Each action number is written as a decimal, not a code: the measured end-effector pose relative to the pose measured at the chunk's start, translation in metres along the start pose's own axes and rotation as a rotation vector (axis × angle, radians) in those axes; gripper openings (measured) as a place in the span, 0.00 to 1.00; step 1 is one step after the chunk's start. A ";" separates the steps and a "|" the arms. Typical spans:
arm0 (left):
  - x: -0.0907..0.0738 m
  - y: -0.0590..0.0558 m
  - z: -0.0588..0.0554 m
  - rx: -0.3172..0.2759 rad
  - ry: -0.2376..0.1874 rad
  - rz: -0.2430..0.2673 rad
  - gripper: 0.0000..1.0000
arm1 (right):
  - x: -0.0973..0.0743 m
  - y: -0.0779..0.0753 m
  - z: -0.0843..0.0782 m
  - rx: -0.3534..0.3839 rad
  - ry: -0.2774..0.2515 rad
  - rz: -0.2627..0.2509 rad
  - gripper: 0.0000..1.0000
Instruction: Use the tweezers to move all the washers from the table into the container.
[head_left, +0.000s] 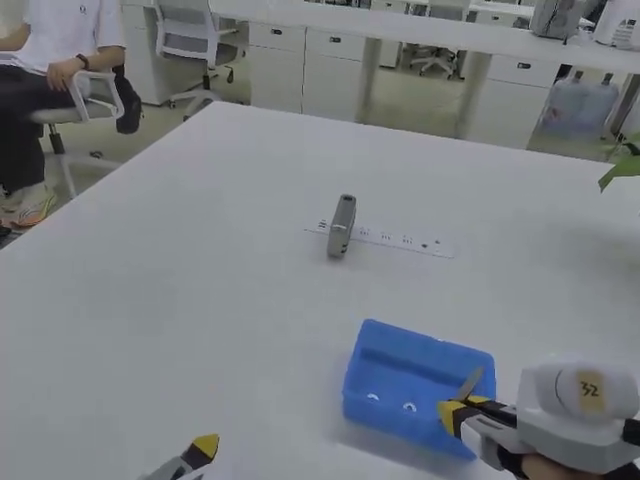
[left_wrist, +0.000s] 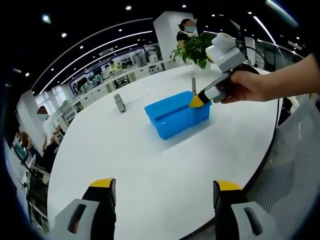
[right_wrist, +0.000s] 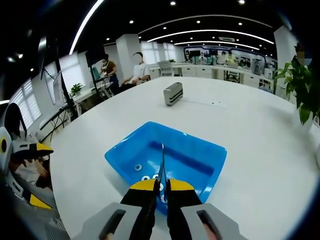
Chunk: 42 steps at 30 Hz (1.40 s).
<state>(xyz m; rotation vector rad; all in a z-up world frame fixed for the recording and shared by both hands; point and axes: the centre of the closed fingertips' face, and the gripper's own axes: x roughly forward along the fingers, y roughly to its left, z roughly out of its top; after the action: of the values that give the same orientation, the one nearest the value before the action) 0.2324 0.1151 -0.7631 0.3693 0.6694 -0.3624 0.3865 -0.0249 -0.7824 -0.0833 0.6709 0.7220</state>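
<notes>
A blue container (head_left: 420, 362) sits on the white table near me, with small washers (head_left: 408, 407) on its floor. My right gripper (head_left: 455, 415) is shut on metal tweezers (head_left: 470, 383), whose tips point up over the container's near right corner. In the right gripper view the tweezers (right_wrist: 162, 160) reach out over the container (right_wrist: 200, 150), and washers (right_wrist: 138, 167) lie just left of them. My left gripper (left_wrist: 165, 187) is open with nothing between its fingers, low at the table's near edge (head_left: 205, 447). It looks across at the container (left_wrist: 177, 115) and the right gripper (left_wrist: 197, 101).
A grey block (head_left: 342, 225) stands on a white strip (head_left: 400, 241) at mid table. A person sits on a chair (head_left: 90, 95) at far left. Plant leaves (head_left: 622, 165) reach in at right. The table's far edge (head_left: 400, 125) runs across the top.
</notes>
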 end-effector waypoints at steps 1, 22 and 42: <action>0.000 0.000 0.000 -0.002 -0.003 -0.001 0.81 | 0.000 0.000 0.000 0.000 0.001 0.001 0.04; -0.006 -0.010 0.017 0.052 -0.084 -0.035 0.73 | -0.087 0.059 0.058 -0.322 -0.087 0.097 0.03; -0.011 0.002 0.021 0.026 -0.126 0.017 0.72 | -0.074 0.097 -0.071 -0.672 0.384 0.309 0.03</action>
<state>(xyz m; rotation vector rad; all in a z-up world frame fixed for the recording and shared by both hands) 0.2366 0.1099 -0.7404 0.3735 0.5382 -0.3754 0.2460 -0.0154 -0.7794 -0.7637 0.7895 1.2266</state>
